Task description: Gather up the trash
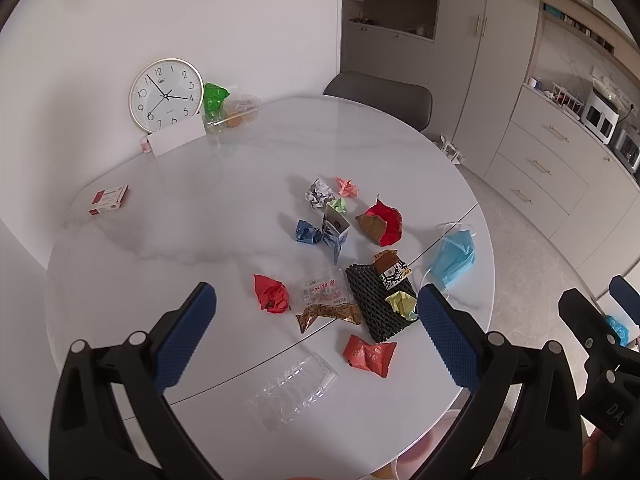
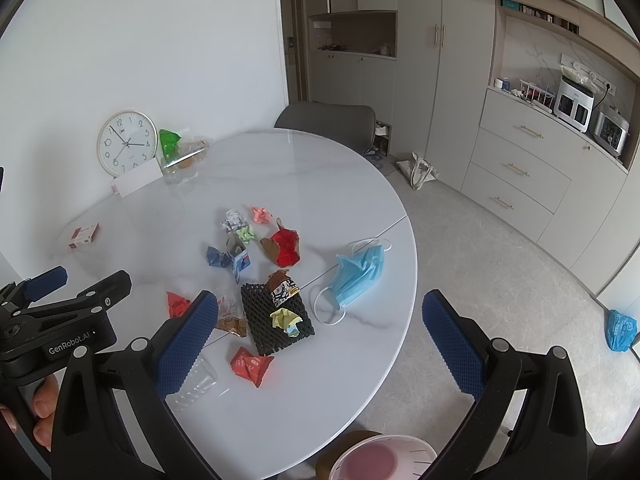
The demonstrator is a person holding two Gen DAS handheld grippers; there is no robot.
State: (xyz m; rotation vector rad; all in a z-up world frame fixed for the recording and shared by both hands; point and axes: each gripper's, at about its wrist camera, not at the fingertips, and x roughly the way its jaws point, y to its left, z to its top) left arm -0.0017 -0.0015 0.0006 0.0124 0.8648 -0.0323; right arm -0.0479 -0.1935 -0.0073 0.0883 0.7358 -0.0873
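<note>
Both grippers hang above the near edge of a round white marble table [image 1: 192,208] and hold nothing. The left gripper [image 1: 316,300] has its two blue-padded fingers spread wide, and the right gripper [image 2: 320,306] is spread wide in the same way, over the near right edge of the table. The trash lies in a loose group from the middle of the table toward its near right part. A blue face mask [image 2: 358,274] lies at the right edge, with its white loops just beside a black foam net [image 2: 276,320]. On this net rest a yellow-green crumpled paper [image 2: 285,317] and a small brown and black wrapper [image 2: 282,286]. An orange-red packet [image 2: 251,365] lies near the front edge, and a clear plastic tray [image 1: 294,388] lies to the left of it, partly hidden behind a finger in the right wrist view. A red crumpled paper [image 1: 271,294] is left of the net, with a clear snack bag [image 1: 326,304] between them. Farther back lie a red bag [image 1: 384,220], a small blue carton [image 1: 334,232], which seems to be torn open, and blue, silver, green and pink paper balls. A wall clock [image 1: 166,94] leans at the far left edge. A pink bin [image 2: 380,460] stands below the near edge.
</note>
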